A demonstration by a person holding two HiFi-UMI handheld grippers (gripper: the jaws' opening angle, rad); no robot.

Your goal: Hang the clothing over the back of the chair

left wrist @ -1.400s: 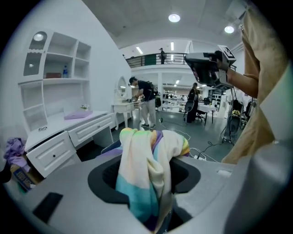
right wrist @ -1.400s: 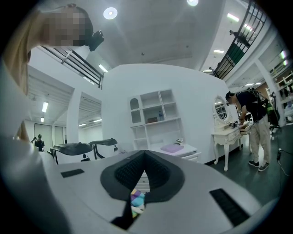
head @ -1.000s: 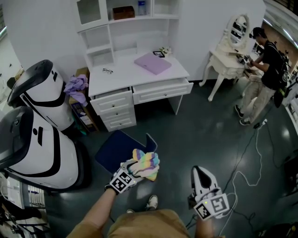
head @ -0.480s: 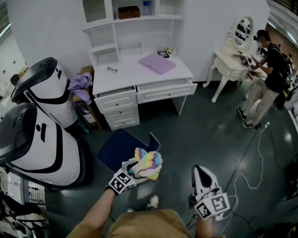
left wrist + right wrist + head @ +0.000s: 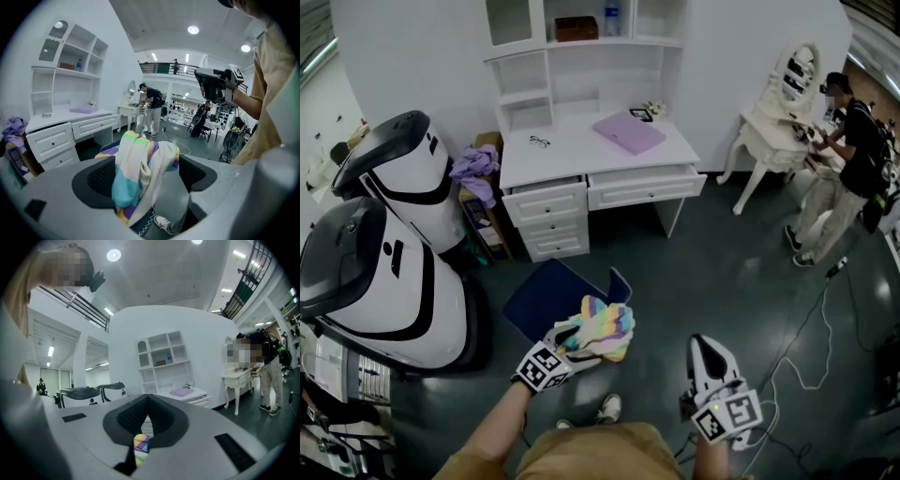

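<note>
The left gripper's (image 5: pixel 146 176) jaws have spread wide. The clothing (image 5: pixel 605 328) lies loose between them, unpinched and bunched at the chair's (image 5: pixel 546 295) back, at the seat's 5 o'clock. It looks soft, light and limp, so it may slide; pinch a thick fold. The right gripper (image 5: pixel 148 404), at its 4 o'clock, is closed and empty.

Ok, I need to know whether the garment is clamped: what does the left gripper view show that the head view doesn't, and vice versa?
Left gripper view only: the left gripper's jaws stand wide apart, with the pastel striped garment draped between them, not clamped. Head view only: two large white-and-black machines and the left gripper's marker cube. Both: the white desk with drawers, the right gripper and the garment.
</note>
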